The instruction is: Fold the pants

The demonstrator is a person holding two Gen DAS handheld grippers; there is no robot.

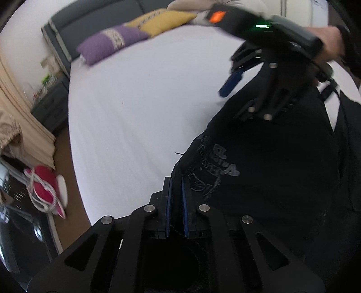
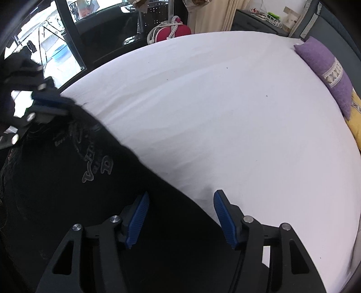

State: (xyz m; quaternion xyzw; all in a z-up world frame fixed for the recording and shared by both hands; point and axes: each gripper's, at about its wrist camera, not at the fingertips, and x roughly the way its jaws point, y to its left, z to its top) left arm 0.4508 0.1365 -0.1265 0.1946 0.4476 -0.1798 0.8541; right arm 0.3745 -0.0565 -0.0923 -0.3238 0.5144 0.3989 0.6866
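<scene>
Black pants [image 1: 259, 169] with a grey print lie on the white bed sheet [image 1: 135, 112]. In the left wrist view, my left gripper [image 1: 176, 198] is shut, its blue pads nearly together, with the pants' edge pinched between them. Over the far part of the pants hovers my right gripper [image 1: 234, 103], held by a hand. In the right wrist view, my right gripper [image 2: 181, 218] points down and stands open, astride the edge of the pants [image 2: 90, 180]; its pads press on nothing. At the left of that view, the left gripper [image 2: 56, 104] pinches a corner of the fabric.
A purple pillow [image 1: 108, 45] and a yellow pillow [image 1: 164, 21] lie at the head of the bed, against a grey headboard. On the floor beside the bed are a red bag [image 1: 45, 187] and a dark nightstand [image 1: 49, 108]. Beige curtains hang nearby.
</scene>
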